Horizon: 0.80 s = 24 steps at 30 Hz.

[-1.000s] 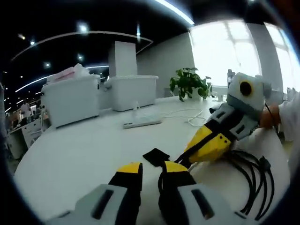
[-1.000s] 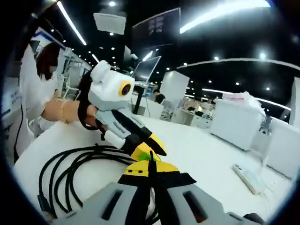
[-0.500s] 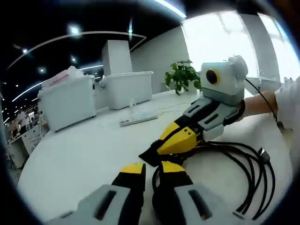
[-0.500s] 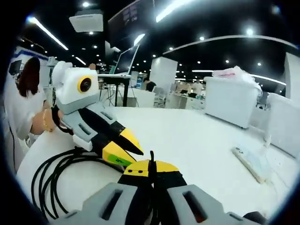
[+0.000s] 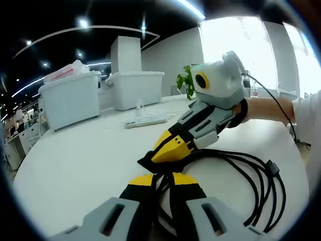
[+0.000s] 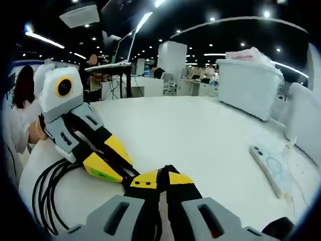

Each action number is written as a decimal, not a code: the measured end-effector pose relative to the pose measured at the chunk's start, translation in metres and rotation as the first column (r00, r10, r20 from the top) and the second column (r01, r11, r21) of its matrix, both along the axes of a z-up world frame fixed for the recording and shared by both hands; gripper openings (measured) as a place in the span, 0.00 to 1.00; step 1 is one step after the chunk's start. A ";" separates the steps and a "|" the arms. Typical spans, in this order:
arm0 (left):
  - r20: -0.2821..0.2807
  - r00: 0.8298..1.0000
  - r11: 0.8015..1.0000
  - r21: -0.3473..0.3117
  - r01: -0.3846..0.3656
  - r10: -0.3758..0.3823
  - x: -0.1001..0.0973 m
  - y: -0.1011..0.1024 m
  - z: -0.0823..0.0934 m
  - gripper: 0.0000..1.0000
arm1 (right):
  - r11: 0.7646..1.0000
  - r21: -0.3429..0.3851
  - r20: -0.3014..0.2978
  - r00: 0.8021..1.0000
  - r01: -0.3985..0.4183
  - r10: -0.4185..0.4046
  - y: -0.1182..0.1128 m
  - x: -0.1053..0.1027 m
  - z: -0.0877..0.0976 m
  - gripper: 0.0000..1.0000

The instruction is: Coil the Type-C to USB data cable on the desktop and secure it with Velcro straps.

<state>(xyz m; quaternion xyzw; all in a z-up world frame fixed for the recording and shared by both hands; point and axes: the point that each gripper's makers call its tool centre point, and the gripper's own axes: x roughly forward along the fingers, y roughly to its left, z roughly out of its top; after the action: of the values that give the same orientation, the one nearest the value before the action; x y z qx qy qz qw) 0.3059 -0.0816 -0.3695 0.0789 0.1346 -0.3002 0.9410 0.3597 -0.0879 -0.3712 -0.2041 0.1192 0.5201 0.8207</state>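
White round table [image 5: 75, 165] carries everything, in an open-plan office with ceiling strip lights.

Since the earlier frames, the two grippers have closed in on each other: in the left gripper view the right gripper [image 5: 150, 156] now reaches further across, and its yellow tips pinch a black strap [image 5: 144, 161] just beyond the left gripper [image 5: 159, 179]. In the right gripper view the left gripper [image 6: 120, 168] now lies right against the right gripper [image 6: 159, 176]; a second ago a gap separated them.

Left jaws stand slightly parted with black cable [image 5: 261, 186] strands passing between them; whether they press on the cable I cannot tell. Right jaws are pressed together on the strap.

Cable lies coiled in loose loops on the table, beside and under both grippers, nearer the person's sleeve [image 5: 307, 120].

Beyond the grippers the table is bare up to a power strip [image 5: 145, 120] and two white bins [image 5: 70, 99]. Table edge curves close behind the coil [image 6: 47, 193].
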 end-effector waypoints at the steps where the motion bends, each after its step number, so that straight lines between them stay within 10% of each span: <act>1: -0.001 1.000 1.000 -0.002 0.000 0.000 0.000 0.000 0.000 0.13 | 1.000 -0.010 0.011 1.000 0.006 -0.006 0.001 0.002 -0.001 0.07; 6: -0.003 1.000 1.000 -0.007 -0.001 0.001 0.000 0.000 0.000 0.13 | 0.997 -0.066 0.165 0.986 0.033 -0.022 -0.003 0.019 -0.003 0.03; 10: 0.001 1.000 1.000 -0.005 0.000 0.000 0.000 -0.001 0.000 0.13 | 0.999 -0.019 0.179 0.983 0.035 -0.031 -0.006 0.014 0.007 0.03; 14: 0.004 1.000 1.000 -0.005 -0.001 0.001 0.001 -0.001 0.000 0.14 | 0.986 0.163 0.074 0.997 0.020 -0.033 -0.005 0.001 0.033 0.02; 20: 0.006 1.000 1.000 -0.001 -0.004 0.004 0.002 0.000 -0.001 0.14 | 0.994 0.088 -0.111 0.991 -0.059 0.069 0.006 -0.020 -0.002 0.01; 24: -0.022 1.000 0.999 -0.053 -0.005 0.004 0.001 0.001 -0.001 0.14 | 0.996 0.085 -0.324 0.945 -0.020 0.047 0.004 -0.018 -0.011 0.01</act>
<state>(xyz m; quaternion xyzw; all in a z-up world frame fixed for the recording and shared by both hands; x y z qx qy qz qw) 0.3068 -0.0808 -0.3707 0.0502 0.1369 -0.3026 0.9419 0.3418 -0.0838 -0.3821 -0.0842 0.2285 0.5648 0.7885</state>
